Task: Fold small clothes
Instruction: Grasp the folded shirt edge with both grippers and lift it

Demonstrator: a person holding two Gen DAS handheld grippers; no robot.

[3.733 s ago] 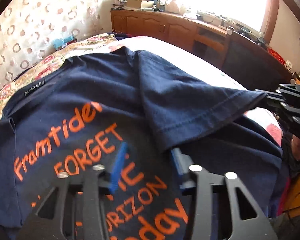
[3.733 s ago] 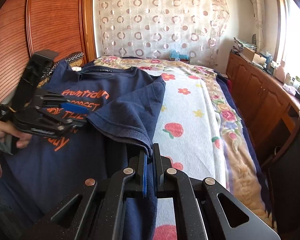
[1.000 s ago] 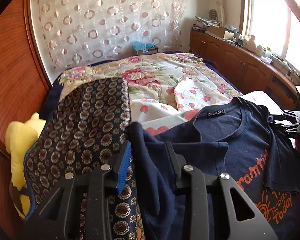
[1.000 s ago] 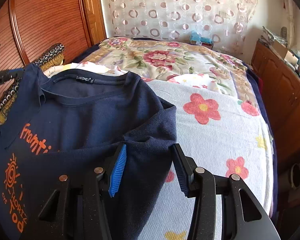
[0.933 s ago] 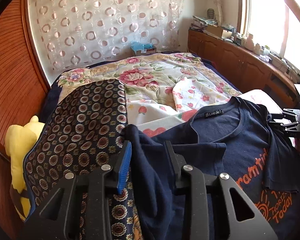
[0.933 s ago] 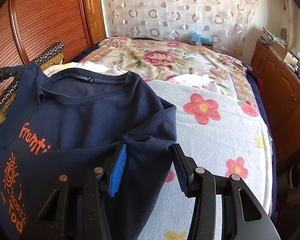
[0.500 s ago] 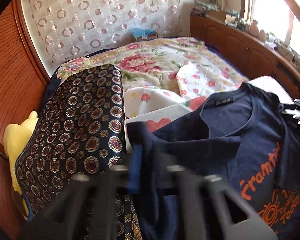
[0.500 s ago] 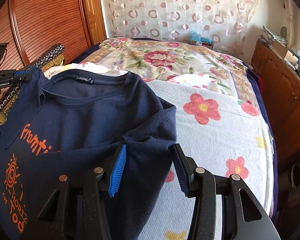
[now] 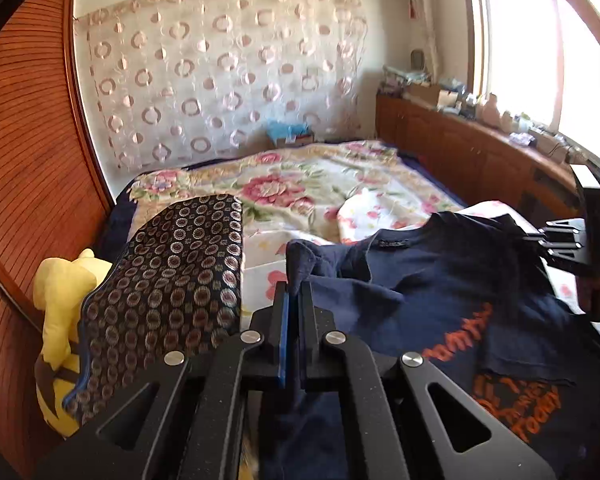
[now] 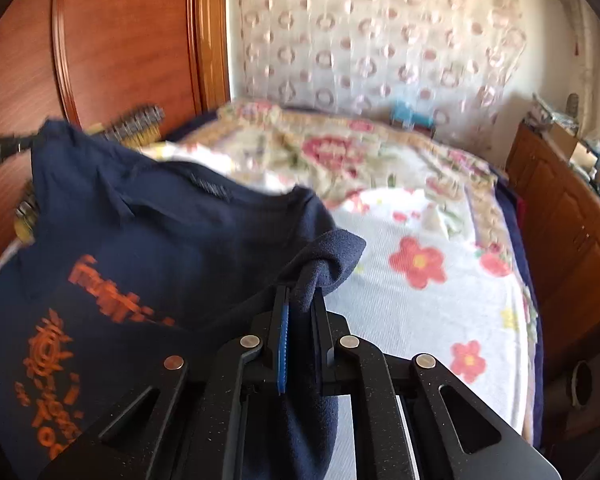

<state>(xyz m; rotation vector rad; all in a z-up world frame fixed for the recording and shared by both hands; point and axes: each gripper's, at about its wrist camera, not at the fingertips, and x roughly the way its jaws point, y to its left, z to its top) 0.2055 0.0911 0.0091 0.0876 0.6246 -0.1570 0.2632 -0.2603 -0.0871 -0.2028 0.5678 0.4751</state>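
A navy T-shirt [image 9: 440, 280] with orange lettering lies on the bed, its sleeves folded inward. My left gripper [image 9: 294, 300] is shut on the shirt's left shoulder corner, which bunches up between the jaws. My right gripper [image 10: 302, 312] is shut on the shirt's right shoulder fold [image 10: 332, 256] and holds it raised off the bed. The shirt [image 10: 148, 264] hangs between the two grippers with the collar facing away. The right gripper also shows at the right edge of the left wrist view [image 9: 540, 240].
The bed has a floral quilt [image 9: 300, 188] and a white flowered blanket [image 10: 420, 280]. A dark patterned pillow [image 9: 172, 272] and a yellow plush toy [image 9: 60, 300] lie at the left. A wooden cabinet [image 9: 480, 156] runs along the right. A wooden wardrobe [image 10: 132, 48] stands left.
Both grippers have shut on the shirt's shoulder corners, left first, then right. Both have lifted, raising the upper edge of the shirt off the bed.
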